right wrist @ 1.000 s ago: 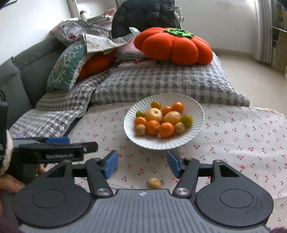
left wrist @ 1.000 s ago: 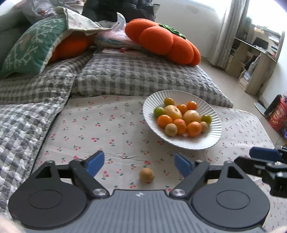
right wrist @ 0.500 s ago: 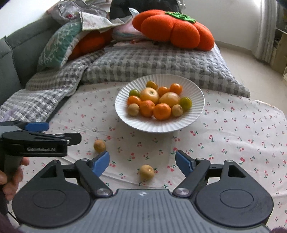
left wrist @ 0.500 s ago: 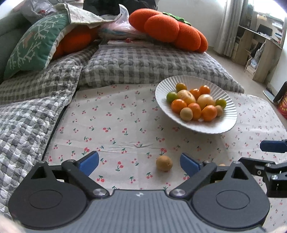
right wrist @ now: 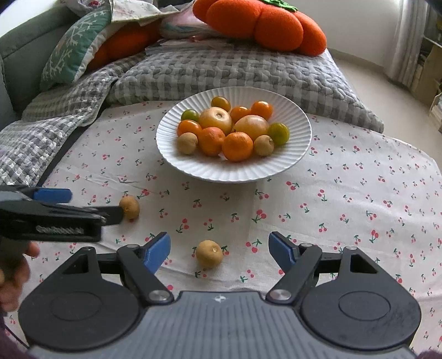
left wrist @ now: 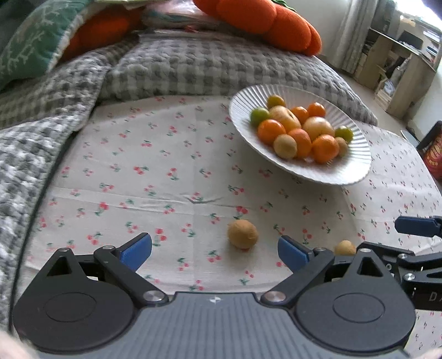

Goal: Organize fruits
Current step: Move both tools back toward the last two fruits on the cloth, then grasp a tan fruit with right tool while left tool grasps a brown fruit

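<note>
Broadly, a grey checked quilt lies along the far side, with an orange pumpkin cushion and a green patterned pillow on top of it. Nearer, a cherry-print cloth covers the counter.

On the cloth sits a white ribbed plate, just in front of the quilt. It carries a pile of fruit: oranges, two pale round ones, small tan ones and a few green ones, all touching one another.

Two small tan fruits lie loose on the cloth, apart from the plate and from each other. The left fruit rests ahead of the left tongs, a little right of centre between the blue pads, touching neither. The left tongs stand wide open, the jaws having just been opening, with nothing gripped.

The right fruit rests just ahead of the right tongs, slightly left of centre between the pads, untouched. The right tongs are open and empty; their jaws have just been closing a little after widening.

In the right wrist view the left tongs enter from the left edge, a hand on the handle, their tip just beside the left fruit.
</note>
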{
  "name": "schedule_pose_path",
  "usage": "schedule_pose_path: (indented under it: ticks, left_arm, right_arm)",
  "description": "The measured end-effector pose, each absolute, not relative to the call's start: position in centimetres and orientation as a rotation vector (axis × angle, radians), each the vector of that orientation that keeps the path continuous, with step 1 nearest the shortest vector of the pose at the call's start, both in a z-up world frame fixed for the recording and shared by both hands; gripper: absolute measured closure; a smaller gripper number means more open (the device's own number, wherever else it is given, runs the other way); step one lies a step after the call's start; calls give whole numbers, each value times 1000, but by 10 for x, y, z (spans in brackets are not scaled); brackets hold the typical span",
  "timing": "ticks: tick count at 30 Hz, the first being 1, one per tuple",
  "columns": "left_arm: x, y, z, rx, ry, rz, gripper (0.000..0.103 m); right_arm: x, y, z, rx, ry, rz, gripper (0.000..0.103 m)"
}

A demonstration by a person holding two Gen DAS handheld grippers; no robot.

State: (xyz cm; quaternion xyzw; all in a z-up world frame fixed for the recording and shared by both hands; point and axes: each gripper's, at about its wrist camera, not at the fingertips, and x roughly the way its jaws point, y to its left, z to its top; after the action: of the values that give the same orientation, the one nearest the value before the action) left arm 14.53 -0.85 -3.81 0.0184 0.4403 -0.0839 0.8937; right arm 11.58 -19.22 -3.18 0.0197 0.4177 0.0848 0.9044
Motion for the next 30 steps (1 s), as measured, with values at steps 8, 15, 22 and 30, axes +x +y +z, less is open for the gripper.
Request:
schedule_pose_path:
  ticks: [8,15,22,30]
  left_arm:
    - [153,-20,-53,50,908,-196,29]
    - [160,-20,-60,38,907,-206,57]
    - [162,-23,-59,42,904,-218,80]
    - [161,-19,-58,32,916,-201,80]
  right_arm:
    - [123,-184,-49,-10,911,177,42]
    - [132,-179,-61,-25,932,162,53]
    - [133,-173,-62,-47,918,176,69]
    - [133,-164,-61,-61,897,189,81]
